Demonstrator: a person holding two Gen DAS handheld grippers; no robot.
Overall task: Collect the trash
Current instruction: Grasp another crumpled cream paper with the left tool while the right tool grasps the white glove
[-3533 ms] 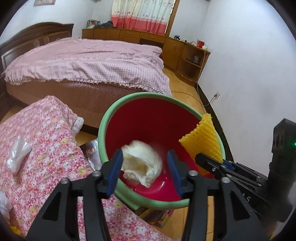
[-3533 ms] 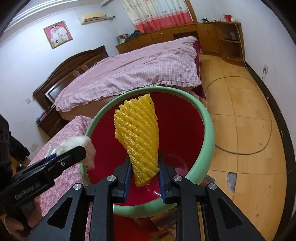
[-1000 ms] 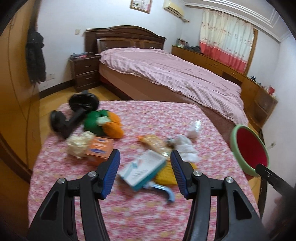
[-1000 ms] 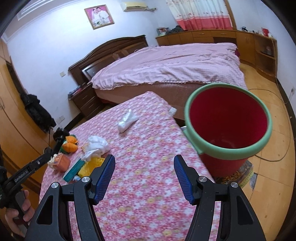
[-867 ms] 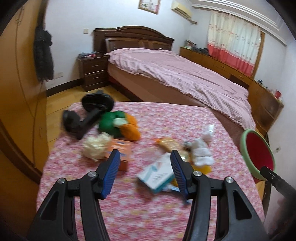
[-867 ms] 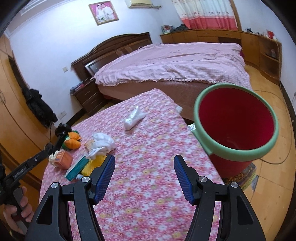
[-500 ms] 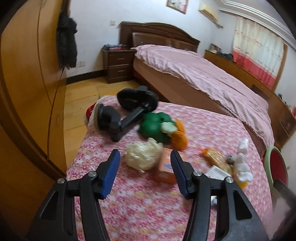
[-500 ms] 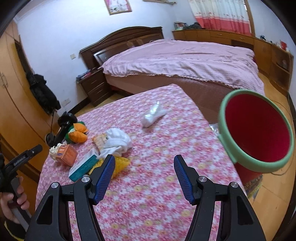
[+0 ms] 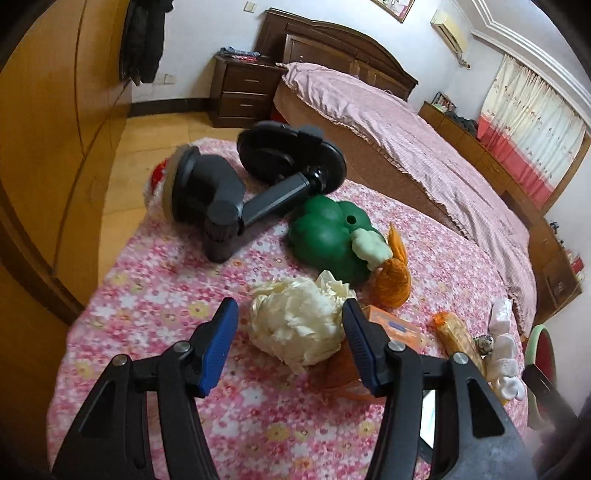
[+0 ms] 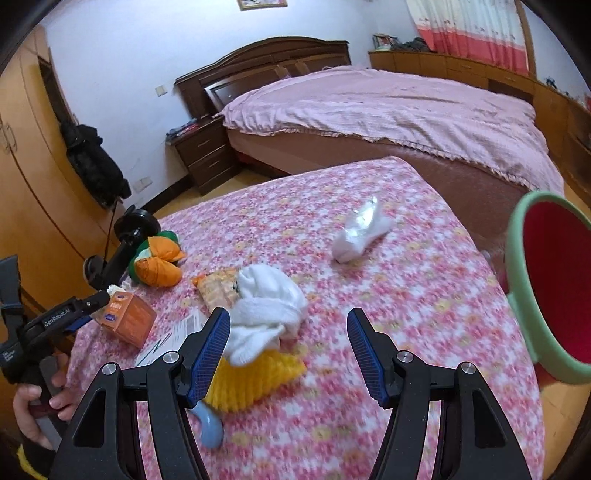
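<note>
Left tool [image 9: 288,332] gapes around crumpled paper [image 9: 295,325] (untouched); right tool [image 10: 288,347] spread, holding nothing, above the worktop [image 10: 406,295].

A home bedroom is showing here: a large bed [image 10: 388,107] under a pink checked cover is standing against a carved dark wooden headboard [image 10: 258,62], a nightstand [image 10: 201,151] is sitting beside it, red-and-white curtains [image 10: 469,29] are hanging above low cabinets, and a dark coat [image 10: 92,166] is hanging by a wooden wardrobe [image 10: 29,177].
</note>
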